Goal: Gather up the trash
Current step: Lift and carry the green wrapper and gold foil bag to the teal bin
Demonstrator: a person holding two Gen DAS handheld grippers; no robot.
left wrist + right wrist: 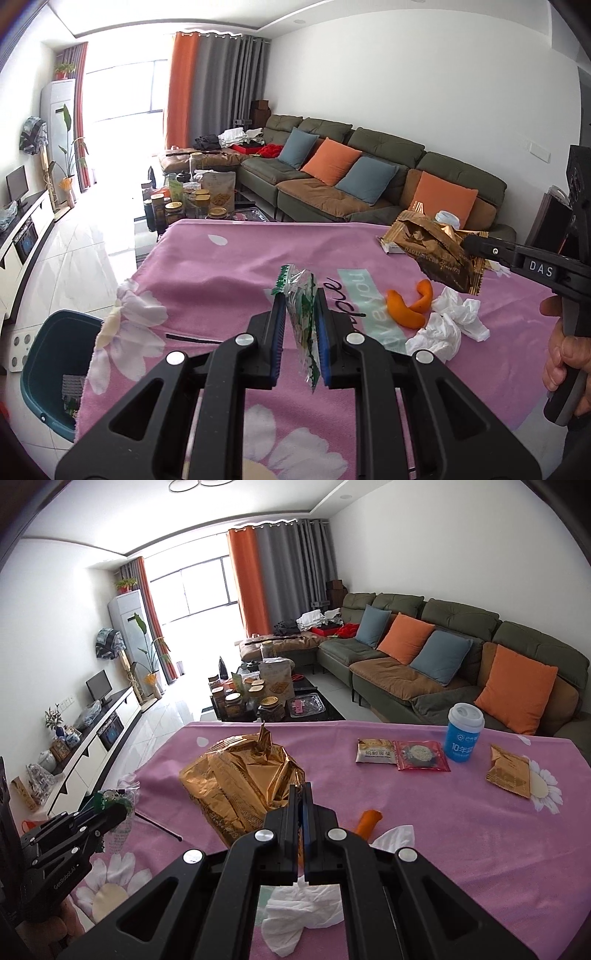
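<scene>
My left gripper (pixel 300 314) is shut on a clear green-printed wrapper (pixel 301 295) and holds it above the pink flowered tablecloth (pixel 221 266). My right gripper (pixel 301 794) is shut on a crumpled gold foil bag (pixel 236 779), held above the table; the bag also shows in the left wrist view (pixel 436 251). Orange peel (pixel 406 306) and crumpled white tissues (pixel 450 325) lie on the cloth; the tissues also show under my right gripper (pixel 295 912). A teal bin (pixel 51 369) stands on the floor off the table's left edge.
On the table's far side lie a beige snack packet (pixel 375 753), a red packet (pixel 421 755), a gold packet (pixel 508 771) and a blue cup with white lid (pixel 463 734). A cluttered coffee table (pixel 266 698) and a green sofa (pixel 424 657) stand beyond.
</scene>
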